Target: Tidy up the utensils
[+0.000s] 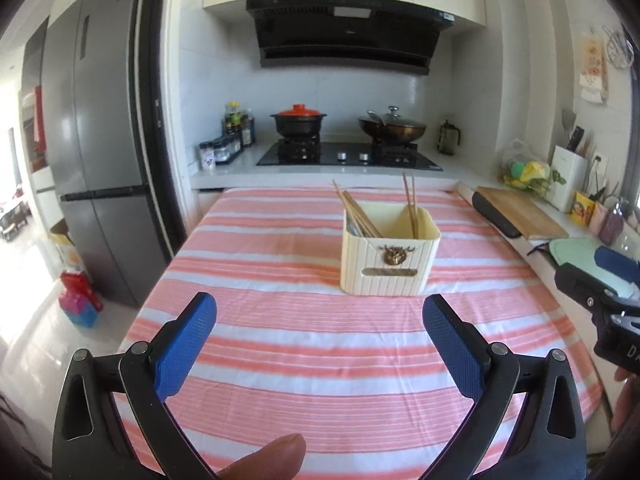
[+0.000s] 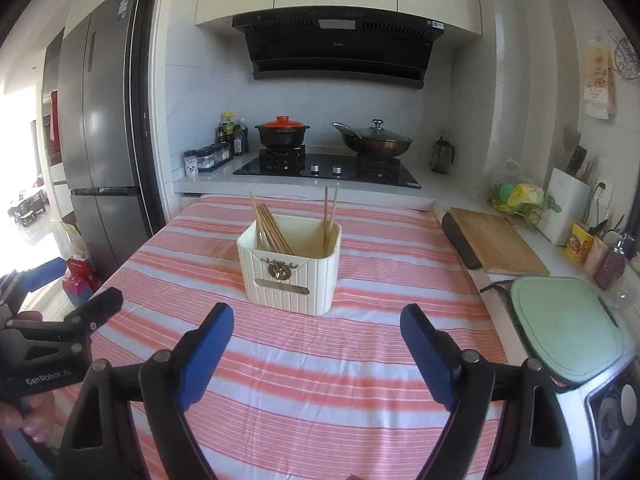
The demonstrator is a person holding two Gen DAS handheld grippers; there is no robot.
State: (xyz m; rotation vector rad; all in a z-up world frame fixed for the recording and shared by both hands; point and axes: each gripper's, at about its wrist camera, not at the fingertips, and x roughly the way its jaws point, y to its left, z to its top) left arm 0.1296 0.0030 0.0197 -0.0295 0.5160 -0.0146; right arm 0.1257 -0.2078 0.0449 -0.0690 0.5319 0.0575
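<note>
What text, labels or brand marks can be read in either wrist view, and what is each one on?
"GenRobot.AI": white print on the left gripper's black body, right wrist view.
"DA": partial white print on the right gripper's body, cut off at the left wrist view's edge.
Blue sticker on the fridge: too small to read.
Range hood centre mark and corner sticker: too blurred.
Wall calendar, yellow packet, jar label: unreadable.
Utensil box plate: no readable text.

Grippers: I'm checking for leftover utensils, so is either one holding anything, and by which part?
Nothing is held. The left gripper and right gripper are both open and empty above the striped cloth.
</note>
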